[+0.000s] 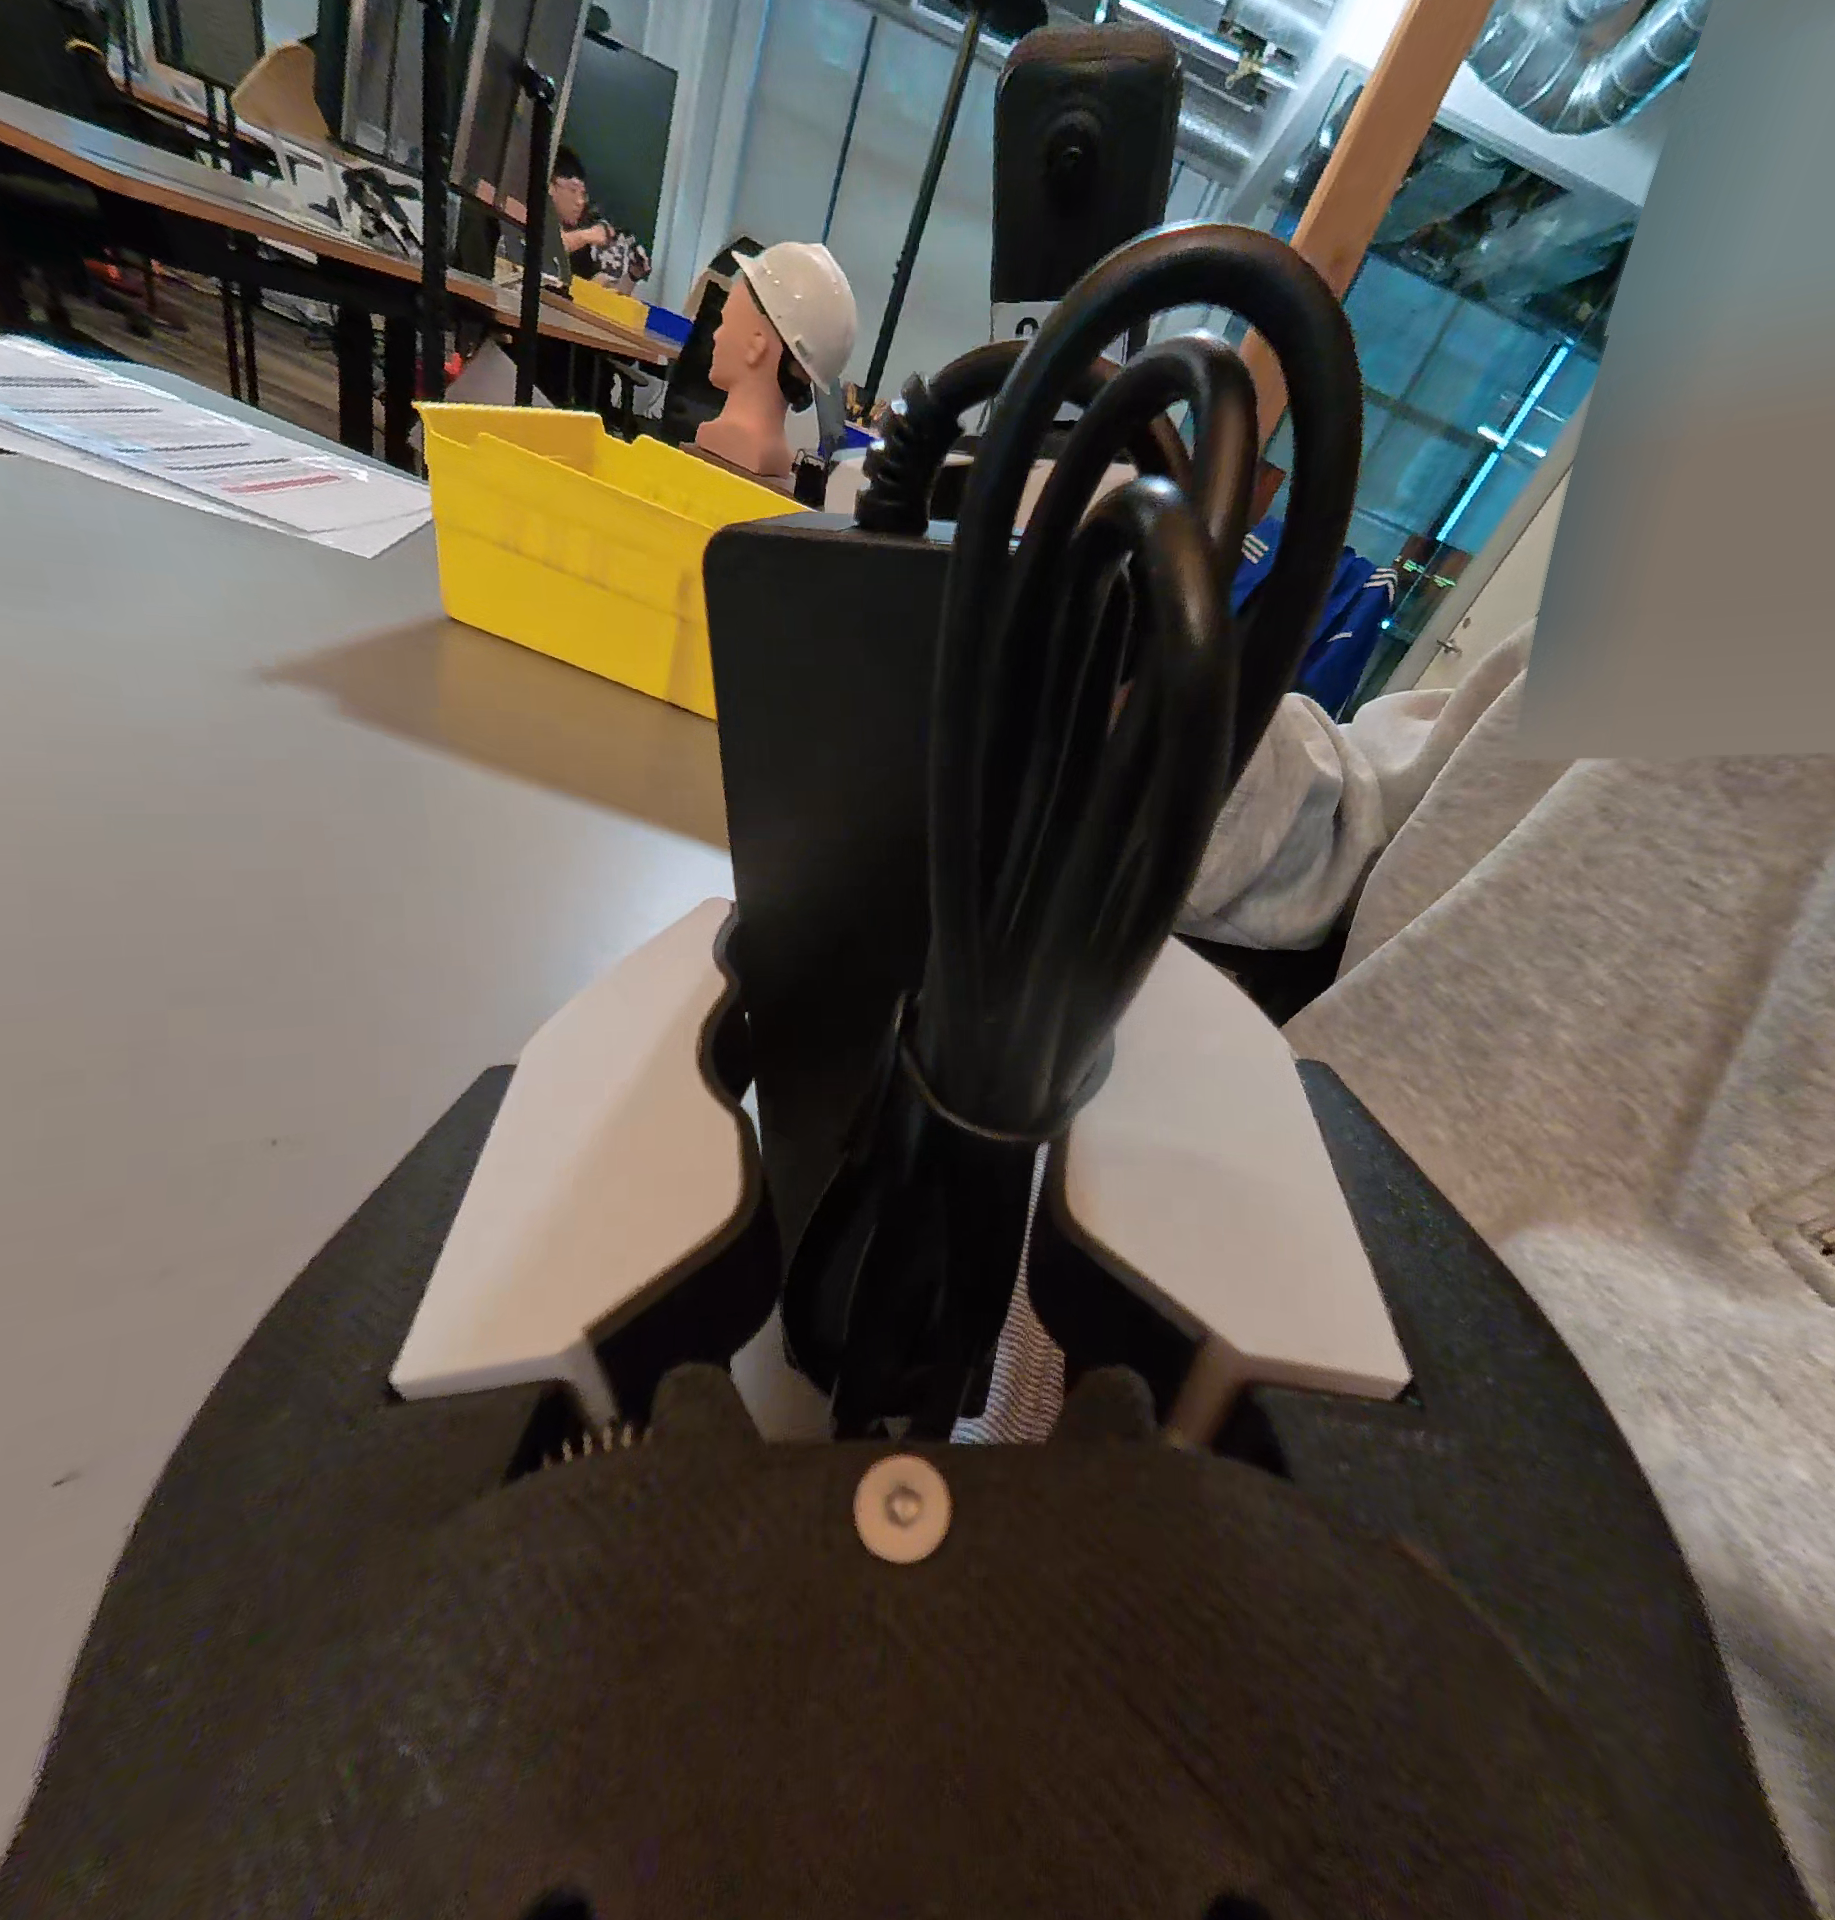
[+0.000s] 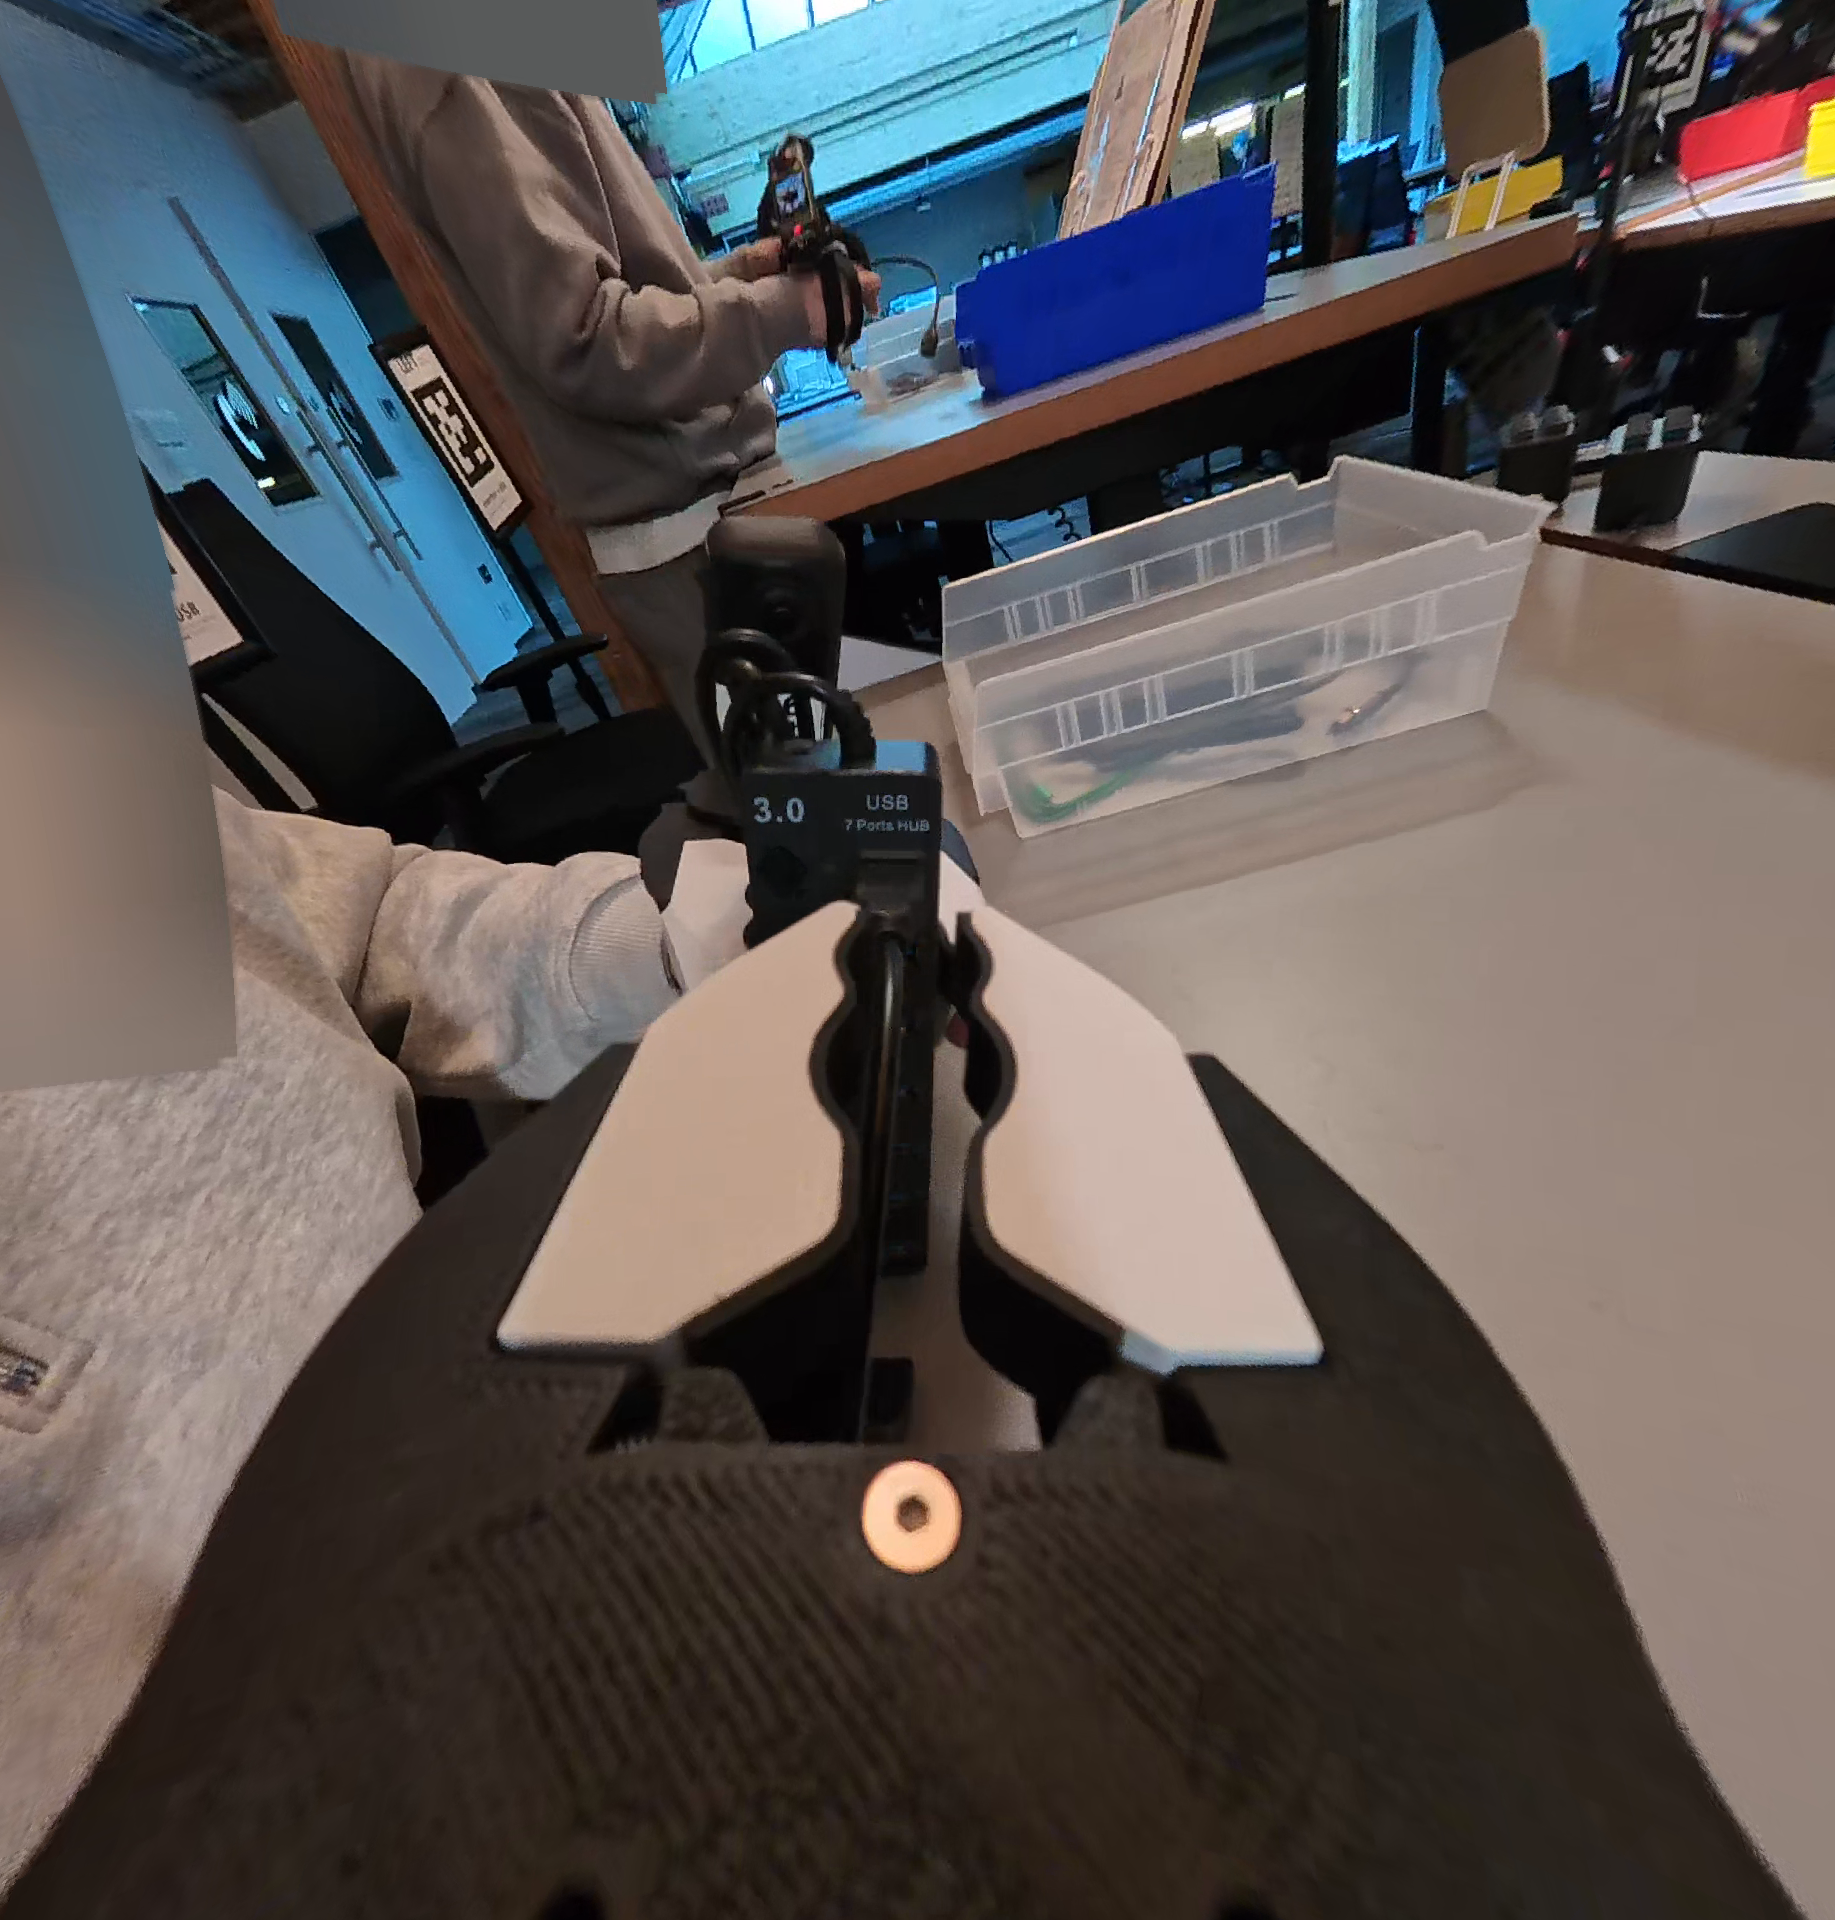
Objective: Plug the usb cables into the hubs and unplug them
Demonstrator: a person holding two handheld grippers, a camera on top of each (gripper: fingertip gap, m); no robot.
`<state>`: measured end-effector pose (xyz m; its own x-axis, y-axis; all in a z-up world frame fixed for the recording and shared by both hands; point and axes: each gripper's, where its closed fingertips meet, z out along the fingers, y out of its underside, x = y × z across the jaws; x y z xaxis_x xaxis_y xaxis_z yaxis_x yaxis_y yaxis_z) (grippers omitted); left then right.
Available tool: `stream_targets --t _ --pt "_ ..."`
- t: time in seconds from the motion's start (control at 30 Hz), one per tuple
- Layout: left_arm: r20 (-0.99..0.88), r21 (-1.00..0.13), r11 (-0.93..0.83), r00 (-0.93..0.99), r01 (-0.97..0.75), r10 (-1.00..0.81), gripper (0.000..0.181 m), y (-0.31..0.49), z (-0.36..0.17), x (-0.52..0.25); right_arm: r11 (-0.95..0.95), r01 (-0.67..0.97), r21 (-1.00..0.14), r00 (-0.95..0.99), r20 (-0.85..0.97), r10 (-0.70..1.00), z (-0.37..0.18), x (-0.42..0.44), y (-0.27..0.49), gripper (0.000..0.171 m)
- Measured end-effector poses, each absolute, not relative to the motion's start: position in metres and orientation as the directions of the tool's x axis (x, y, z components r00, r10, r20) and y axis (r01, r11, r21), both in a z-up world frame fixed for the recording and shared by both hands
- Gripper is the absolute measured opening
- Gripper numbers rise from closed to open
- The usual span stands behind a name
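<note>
Hub [image 1: 819,748]: black, upright, cable-bundled

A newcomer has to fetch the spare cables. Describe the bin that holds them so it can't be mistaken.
Start at the grey table in the right wrist view, beyond the right gripper and the black hub in front of it. At the table's far edge lies a long clear plastic bin with dark cables and one green cable showing through its wall. Bins farther back are opaque blue, red or yellow; only this one is see-through.
</note>
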<state>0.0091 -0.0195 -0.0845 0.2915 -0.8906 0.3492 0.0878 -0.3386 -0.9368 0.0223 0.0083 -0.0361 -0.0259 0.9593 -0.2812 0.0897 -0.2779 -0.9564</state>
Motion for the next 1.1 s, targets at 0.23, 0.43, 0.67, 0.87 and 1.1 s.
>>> stream_targets --t 0.23,0.43,0.67,0.87,1.1 --pt "0.345 -0.938 -0.339 0.291 0.075 -0.892 0.059 -0.021 -0.085 0.010 -0.220 0.146 -0.964 -0.012 -0.224 0.974 -0.044 0.017 0.002 0.015" --pt "0.356 -0.933 -0.353 0.284 0.066 -0.890 0.059 -0.021 -0.087 0.010 -0.176 0.159 -0.971 0.004 -0.178 0.984 -0.046 0.015 0.000 0.008" --pt "0.328 -0.939 -0.343 0.315 0.009 -0.891 0.059 -0.022 -0.093 0.014 -0.182 0.151 -0.972 0.018 -0.182 0.983 -0.047 0.014 -0.002 0.008" --pt "0.329 -0.939 -0.343 0.308 0.008 -0.893 0.059 -0.023 -0.094 0.016 -0.210 0.130 -0.969 0.015 -0.209 0.978 -0.046 0.013 -0.003 0.008" --pt "0.493 -0.863 -0.450 0.190 0.230 -0.849 0.059 -0.017 -0.071 0.006 -0.323 0.023 -0.946 0.005 -0.323 0.946 -0.030 0.019 0.009 0.018"
